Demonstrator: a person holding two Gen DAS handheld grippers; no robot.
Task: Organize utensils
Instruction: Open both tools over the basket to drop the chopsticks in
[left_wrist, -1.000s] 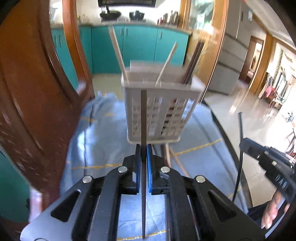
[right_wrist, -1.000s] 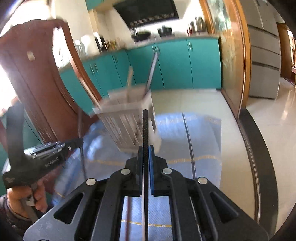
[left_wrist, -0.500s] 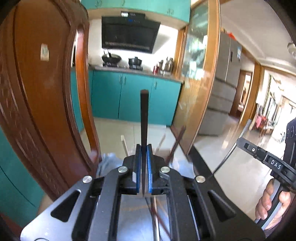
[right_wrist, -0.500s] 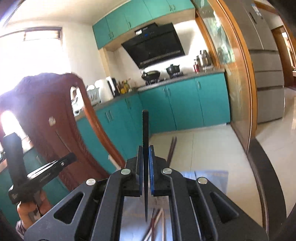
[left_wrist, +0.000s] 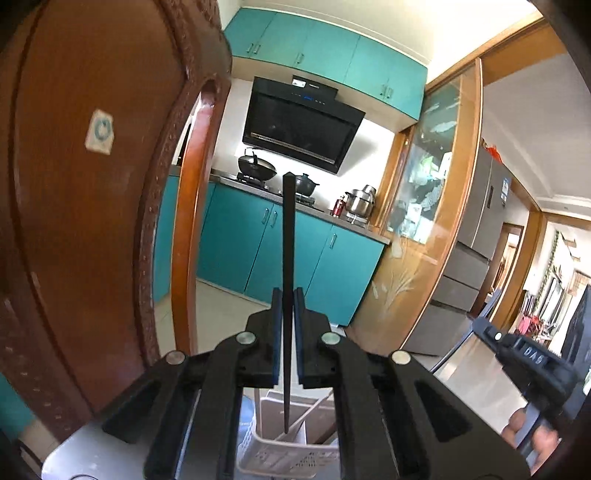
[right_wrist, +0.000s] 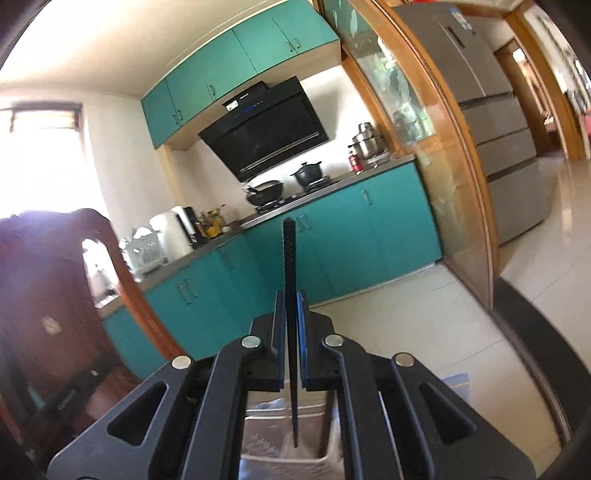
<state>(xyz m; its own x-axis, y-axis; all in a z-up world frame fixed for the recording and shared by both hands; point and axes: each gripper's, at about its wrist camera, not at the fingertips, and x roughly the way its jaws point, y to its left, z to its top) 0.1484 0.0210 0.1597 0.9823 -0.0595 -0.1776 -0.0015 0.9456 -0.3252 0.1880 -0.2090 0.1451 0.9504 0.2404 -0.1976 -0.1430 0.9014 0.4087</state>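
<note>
My left gripper (left_wrist: 287, 295) is shut on a dark chopstick (left_wrist: 288, 236) that stands upright between its blue pads. Its lower tip hangs over the white slotted utensil basket (left_wrist: 291, 456), seen low between the gripper arms. My right gripper (right_wrist: 291, 297) is shut on a black patterned chopstick (right_wrist: 289, 258), also upright. That stick's lower end points down above the same white basket (right_wrist: 284, 435), where another stick leans inside. The right-hand tool (left_wrist: 524, 354), held by a hand, shows at the left wrist view's lower right edge.
A carved wooden chair back (left_wrist: 85, 206) rises close on the left. Teal kitchen cabinets (left_wrist: 258, 251), a black range hood (left_wrist: 299, 125) and pots lie beyond. A glass sliding door with a wooden frame (left_wrist: 424, 221) and a grey fridge (right_wrist: 495, 122) stand to the right.
Both grippers have risen and tilted up with their chopsticks. The basket, once in front of them on the blue cloth, now sits low under the gripper arms.
</note>
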